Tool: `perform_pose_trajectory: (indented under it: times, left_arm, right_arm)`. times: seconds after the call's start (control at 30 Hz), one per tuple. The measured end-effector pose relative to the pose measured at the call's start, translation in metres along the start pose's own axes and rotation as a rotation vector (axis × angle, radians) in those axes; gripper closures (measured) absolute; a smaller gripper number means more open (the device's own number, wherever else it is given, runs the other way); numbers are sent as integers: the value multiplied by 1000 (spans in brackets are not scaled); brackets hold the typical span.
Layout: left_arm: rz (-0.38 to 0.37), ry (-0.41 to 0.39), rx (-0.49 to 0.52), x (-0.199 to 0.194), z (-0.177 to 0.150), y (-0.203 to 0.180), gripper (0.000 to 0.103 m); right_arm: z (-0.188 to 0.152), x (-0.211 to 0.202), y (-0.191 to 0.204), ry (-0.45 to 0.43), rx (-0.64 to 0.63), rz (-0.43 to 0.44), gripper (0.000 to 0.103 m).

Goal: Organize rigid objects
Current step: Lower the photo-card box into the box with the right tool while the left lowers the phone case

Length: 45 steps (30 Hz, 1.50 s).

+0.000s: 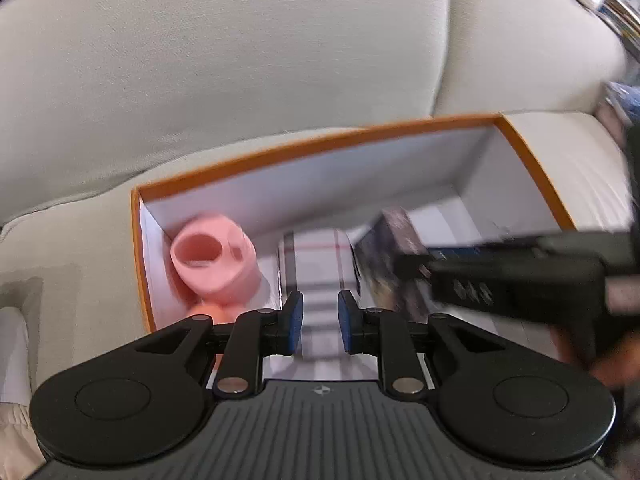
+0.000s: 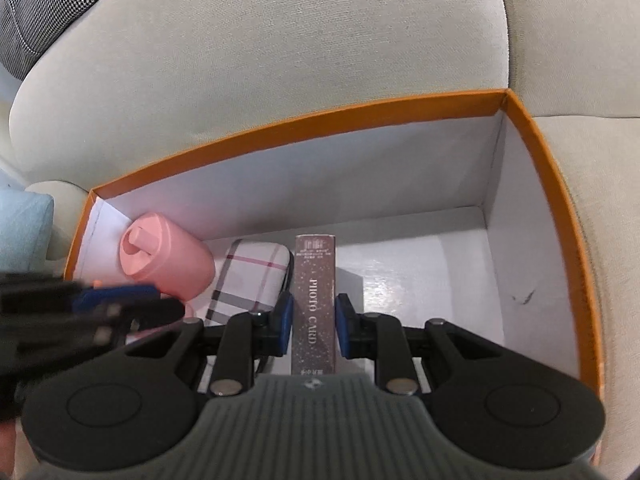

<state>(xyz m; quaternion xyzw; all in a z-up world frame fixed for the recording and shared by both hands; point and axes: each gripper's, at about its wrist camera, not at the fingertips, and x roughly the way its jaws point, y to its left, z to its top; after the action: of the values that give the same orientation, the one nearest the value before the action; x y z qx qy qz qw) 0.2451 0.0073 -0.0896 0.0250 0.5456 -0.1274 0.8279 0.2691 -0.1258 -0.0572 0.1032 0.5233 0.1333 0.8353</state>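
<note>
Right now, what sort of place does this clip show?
Probably a living room: an orange-rimmed white cardboard box sits on a beige fabric sofa, with a black-and-white houndstooth cushion beside it.

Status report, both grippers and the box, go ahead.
Left hand-held gripper open over plaid case. Right hand-held gripper open around photo card box. Nothing blocking.

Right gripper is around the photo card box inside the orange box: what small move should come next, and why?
Probably draw the right gripper straight back. Its pads stand slightly apart from the photo card box, which stands on edge on the orange box floor beside the plaid case, so it looks placed.
</note>
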Motion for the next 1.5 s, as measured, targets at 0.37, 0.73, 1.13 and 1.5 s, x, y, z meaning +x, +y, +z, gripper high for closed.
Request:
perform_pose_trajectory:
  times: [0.37,0.73,1.13,1.5]
  left_arm:
    - [-54,54,67,8,-22,-3,79]
    - [1,106,175,26,-19,-30,79]
    - [25,138,415,26,-18,-47,61]
    - [163,215,688,60,-25,-62,47]
  right_arm:
    - [5,19,23,-11,26,4,80]
    - [13,23,8,37,34,25,77]
    - [15,42,2,128,-74,-86,65]
    - [13,51,0,210,-128,-26,61]
